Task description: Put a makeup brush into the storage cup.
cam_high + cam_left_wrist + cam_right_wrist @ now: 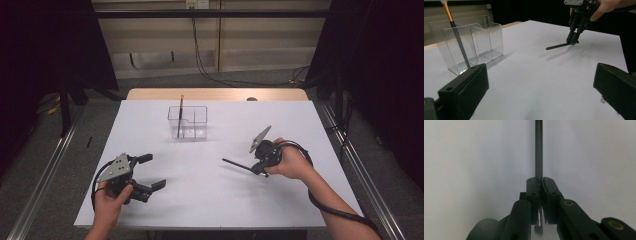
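My right gripper is shut on a thin dark pencil that sticks out to the left, just over the white table. In the right gripper view the pencil runs straight up from between the pressed pads. The left gripper view shows that same gripper with the pencil near the table surface. A second pencil with an orange upper end stands tilted in a clear divided box. My left gripper rests at the front left, open, with nothing between its fingers.
The white table top has a wooden strip along its far edge. Metal rails run along both sides of the table. Cables hang down the back wall.
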Tool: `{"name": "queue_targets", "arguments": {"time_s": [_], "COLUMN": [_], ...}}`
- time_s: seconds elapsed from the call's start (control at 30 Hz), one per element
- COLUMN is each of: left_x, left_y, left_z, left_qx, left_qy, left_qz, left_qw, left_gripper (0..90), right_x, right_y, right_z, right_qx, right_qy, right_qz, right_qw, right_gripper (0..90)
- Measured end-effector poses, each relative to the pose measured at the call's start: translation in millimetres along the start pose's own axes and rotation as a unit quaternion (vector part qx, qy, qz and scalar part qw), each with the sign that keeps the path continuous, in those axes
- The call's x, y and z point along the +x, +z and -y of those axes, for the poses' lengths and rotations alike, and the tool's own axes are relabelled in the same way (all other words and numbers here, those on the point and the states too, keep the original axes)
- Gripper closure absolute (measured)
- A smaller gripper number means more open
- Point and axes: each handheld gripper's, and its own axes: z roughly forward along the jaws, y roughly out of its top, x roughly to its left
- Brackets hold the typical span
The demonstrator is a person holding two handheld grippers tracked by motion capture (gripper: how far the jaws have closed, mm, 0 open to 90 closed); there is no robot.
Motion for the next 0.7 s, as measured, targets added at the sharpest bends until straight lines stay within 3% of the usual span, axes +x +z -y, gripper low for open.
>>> {"name": "queue_targets", "arguments": {"time_s": [0.63, 0.7], "left_x": [-4.5, -5.5], "left_y": [23.6, 26.9], "left_z": [-12.5, -14.3], "left_qx": [0.015, 0.012], "left_qy": [0.013, 0.007], "left_qz": [0.032, 0.037], "left_qw": [0.9993, 0.9992], "left_gripper": [0.0, 0.0], "right_x": [23.0, 25.0], "right_y": [-7.9, -8.8], "right_z": [-15.2, -16.5], "right_qx": [-0.005, -0.007], "right_qy": [-0.052, -0.053], "right_qz": [-0.014, -0.017], "right_qw": [0.9985, 0.9984], "right_gripper": [84.6, 84.6]}}
